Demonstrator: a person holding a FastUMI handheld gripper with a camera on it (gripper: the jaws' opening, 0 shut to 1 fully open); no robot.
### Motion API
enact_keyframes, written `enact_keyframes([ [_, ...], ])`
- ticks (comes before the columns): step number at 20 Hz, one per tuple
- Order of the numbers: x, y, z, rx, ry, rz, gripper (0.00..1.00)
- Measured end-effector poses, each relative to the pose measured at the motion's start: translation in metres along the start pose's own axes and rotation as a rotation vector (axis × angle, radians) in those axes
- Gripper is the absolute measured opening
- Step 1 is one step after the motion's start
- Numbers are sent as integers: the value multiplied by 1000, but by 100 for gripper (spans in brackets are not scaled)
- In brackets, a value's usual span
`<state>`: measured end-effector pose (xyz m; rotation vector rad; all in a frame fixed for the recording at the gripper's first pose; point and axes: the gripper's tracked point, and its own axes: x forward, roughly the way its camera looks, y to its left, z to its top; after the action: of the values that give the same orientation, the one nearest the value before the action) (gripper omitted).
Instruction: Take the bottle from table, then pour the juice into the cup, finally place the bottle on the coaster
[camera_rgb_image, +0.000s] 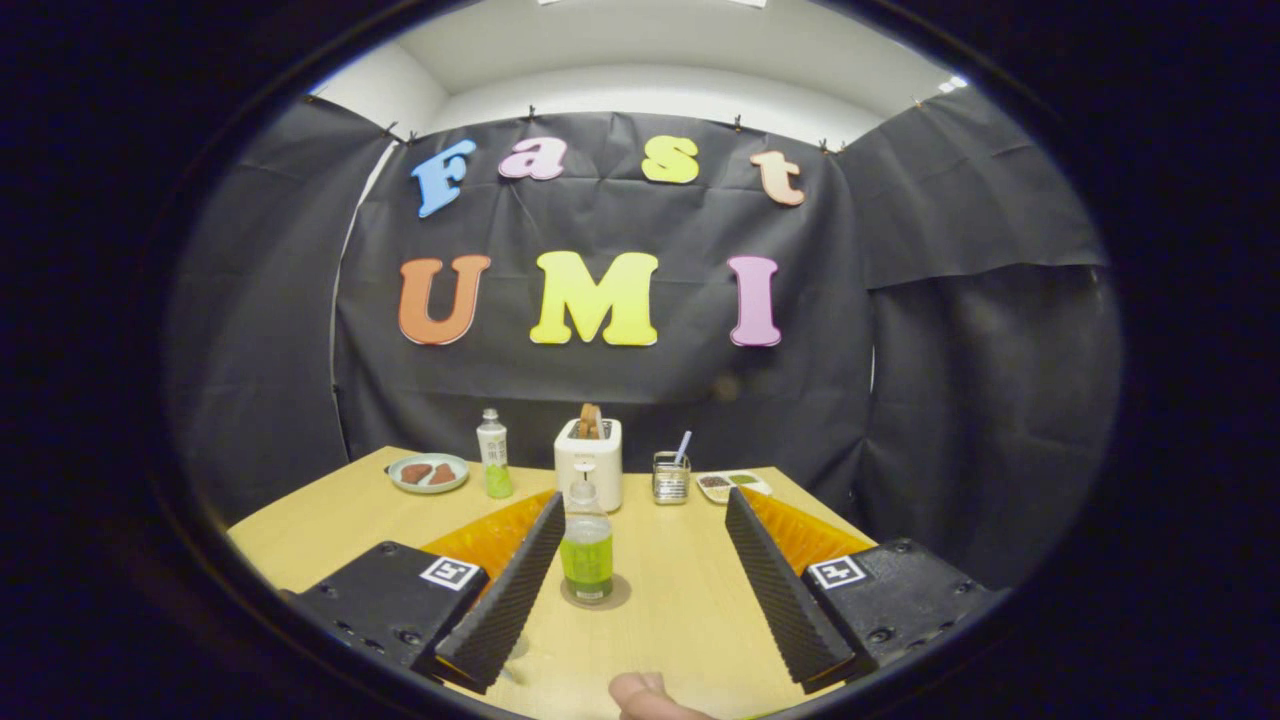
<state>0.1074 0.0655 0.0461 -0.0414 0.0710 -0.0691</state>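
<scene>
Your gripper hangs above the near part of the table, its two fingers spread wide apart and pinching nothing. The bottle with green juice stands upright between the fingers, much closer to the left finger than to the right one; whether the left finger touches it cannot be told, and the right finger is clearly apart from it. The bottle sits on a round coaster, well in from the table's edges, near the middle of the top. Its cap appears to be off, though the neck is small against the toaster behind it.

Beyond the bottle, toward the far edge of the table, you have a white toaster with a slice of bread standing in its slot. Left of the toaster stands a second bottle, capped, with green liquid low in it. Further left, near the far left corner, lies a plate bearing two brown pieces. Right of the toaster is a small wire holder with a straw-like stick rising from it, and beside that, near the far right corner, a shallow tray with dark and green contents.

A fingertip shows at the near edge of the table, between the two fingers
</scene>
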Motion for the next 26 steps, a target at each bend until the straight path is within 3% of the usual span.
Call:
enact_keyframes([
  [9,-60,-37,-47,4,62,-30,100],
  [15,-75,-46,-81,18,99,18,100],
  [22,-85,-56,-85,-49,50,-4,100],
  [26,-82,-42,-96,-41,79,47,100],
])
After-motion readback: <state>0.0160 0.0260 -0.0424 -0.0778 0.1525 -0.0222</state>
